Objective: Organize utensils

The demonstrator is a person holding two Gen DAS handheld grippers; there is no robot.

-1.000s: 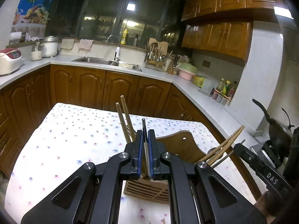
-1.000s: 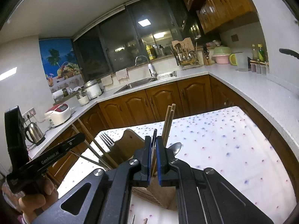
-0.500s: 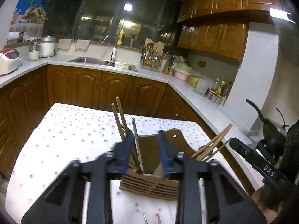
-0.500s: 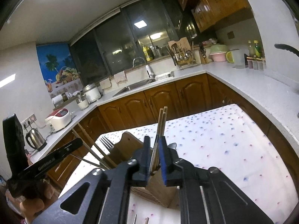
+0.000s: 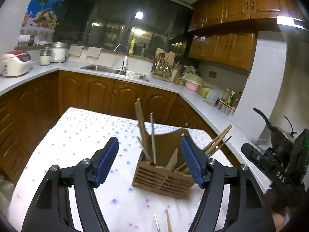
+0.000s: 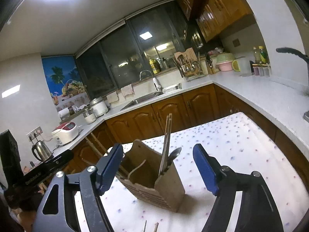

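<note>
White cloth dotted with small pink and blue spots (image 5: pixel 81 135) covers the table in front of you, and around it runs a kitchen of brown wooden cabinets (image 5: pixel 100 94) under a pale speckled countertop (image 6: pixel 270 94), with a steel sink (image 5: pixel 114 70) below dark windows and a white-and-red rice cooker (image 5: pixel 16 62) off at the left end of the counter. Near the middle of the cloth stands the slatted light-wood utensil holder (image 5: pixel 164 177), its tall rounded back panel rising behind the compartments. In its left compartment you can see a pair of pale wooden chopsticks (image 5: pixel 142 129) and a slim metal handle (image 5: pixel 152 135) standing nearly upright; more chopsticks lean out to the right. From your right-hand camera, a metal spoon (image 6: pixel 174 153) shows beside upright chopsticks at the holder's near corner. Your left gripper (image 5: pixel 149 160) has just been opening, and its blue pads are spread apart with nothing pinched between them; the holder sits beyond the gap. Your right gripper (image 6: pixel 158 166) has likewise just been opening and is spread wide, gripping nothing.
</note>
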